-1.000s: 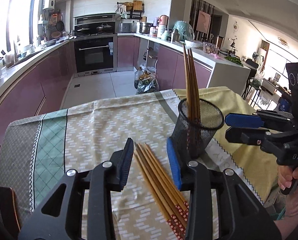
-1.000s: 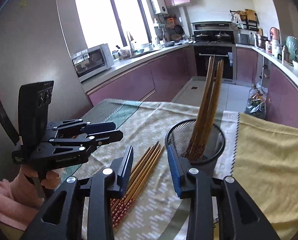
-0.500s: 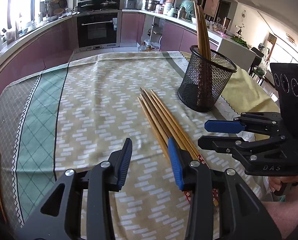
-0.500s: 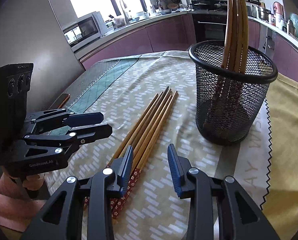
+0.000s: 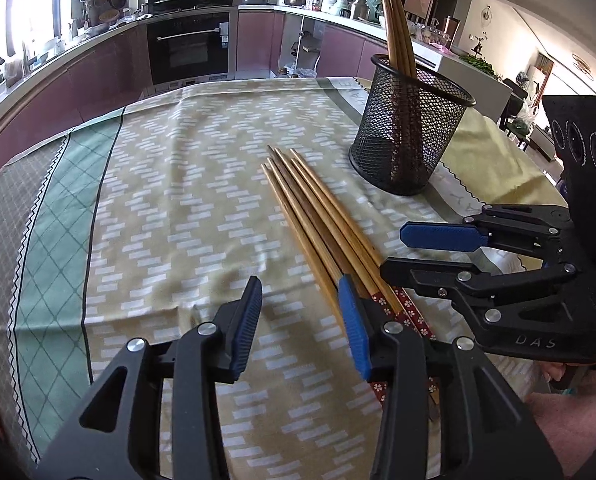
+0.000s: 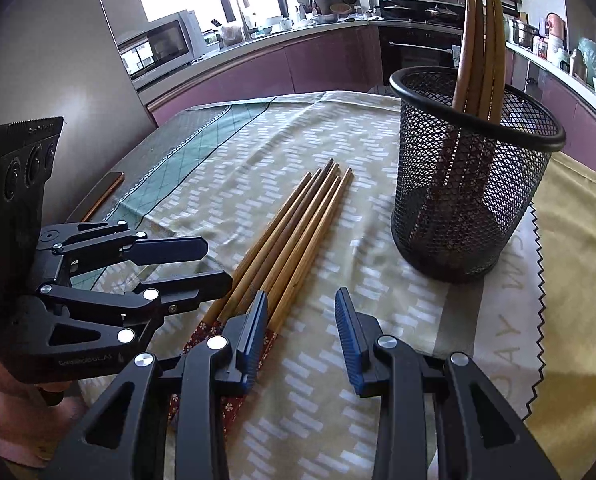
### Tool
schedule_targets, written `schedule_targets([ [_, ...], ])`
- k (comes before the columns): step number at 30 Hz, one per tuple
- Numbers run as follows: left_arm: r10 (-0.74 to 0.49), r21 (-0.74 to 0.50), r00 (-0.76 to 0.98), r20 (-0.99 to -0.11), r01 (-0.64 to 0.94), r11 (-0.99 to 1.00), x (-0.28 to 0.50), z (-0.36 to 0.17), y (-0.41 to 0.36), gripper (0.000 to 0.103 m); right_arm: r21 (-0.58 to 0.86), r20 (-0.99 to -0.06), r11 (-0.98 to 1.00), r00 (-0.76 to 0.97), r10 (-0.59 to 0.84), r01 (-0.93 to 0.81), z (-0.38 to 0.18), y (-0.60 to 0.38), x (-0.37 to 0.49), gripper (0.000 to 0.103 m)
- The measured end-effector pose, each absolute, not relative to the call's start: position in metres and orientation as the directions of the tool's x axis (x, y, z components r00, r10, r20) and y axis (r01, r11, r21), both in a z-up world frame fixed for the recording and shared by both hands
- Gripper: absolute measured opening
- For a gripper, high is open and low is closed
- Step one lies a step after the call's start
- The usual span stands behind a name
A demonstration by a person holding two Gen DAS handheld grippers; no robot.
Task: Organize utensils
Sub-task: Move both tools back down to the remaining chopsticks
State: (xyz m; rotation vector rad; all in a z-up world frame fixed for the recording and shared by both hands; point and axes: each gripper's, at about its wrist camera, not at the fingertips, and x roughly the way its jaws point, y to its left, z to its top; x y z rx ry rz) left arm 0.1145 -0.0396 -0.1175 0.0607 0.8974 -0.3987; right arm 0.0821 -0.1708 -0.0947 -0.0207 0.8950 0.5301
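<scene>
Several wooden chopsticks (image 5: pixel 322 216) with red flowered handle ends lie side by side on the tablecloth; they also show in the right wrist view (image 6: pixel 285 248). A black mesh cup (image 5: pixel 410 136) stands upright to their right and holds several more chopsticks (image 5: pixel 396 28); the cup (image 6: pixel 466 184) also shows in the right wrist view. My left gripper (image 5: pixel 300 320) is open and empty over the handle ends. My right gripper (image 6: pixel 300 332) is open and empty, just right of the handle ends, and shows in the left wrist view (image 5: pixel 394 252).
A patterned cloth (image 5: pixel 177 220) with a green stripe covers the table, and a yellow cloth (image 6: pixel 574 240) lies to the right. A copper-edged phone (image 6: pixel 103 194) lies at the table's left edge. Kitchen counters and an oven (image 5: pixel 189 52) stand beyond the table.
Both grippers dropped lower and drew back toward the handle ends of the loose chopsticks. Both stayed open and empty. The cup and chopsticks have not moved.
</scene>
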Motion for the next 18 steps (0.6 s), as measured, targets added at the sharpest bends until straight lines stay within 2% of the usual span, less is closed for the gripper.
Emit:
schedule_targets([
  [18, -0.295, -0.089, 0.556, -0.777, 0.367, 0.926, 0.1209, -0.1211, -0.0424, 0.041, 0.166, -0.763, 0.886, 0.512, 0.394, -0.434, -0.0972, -0.1702, 0.0872, 0.033],
])
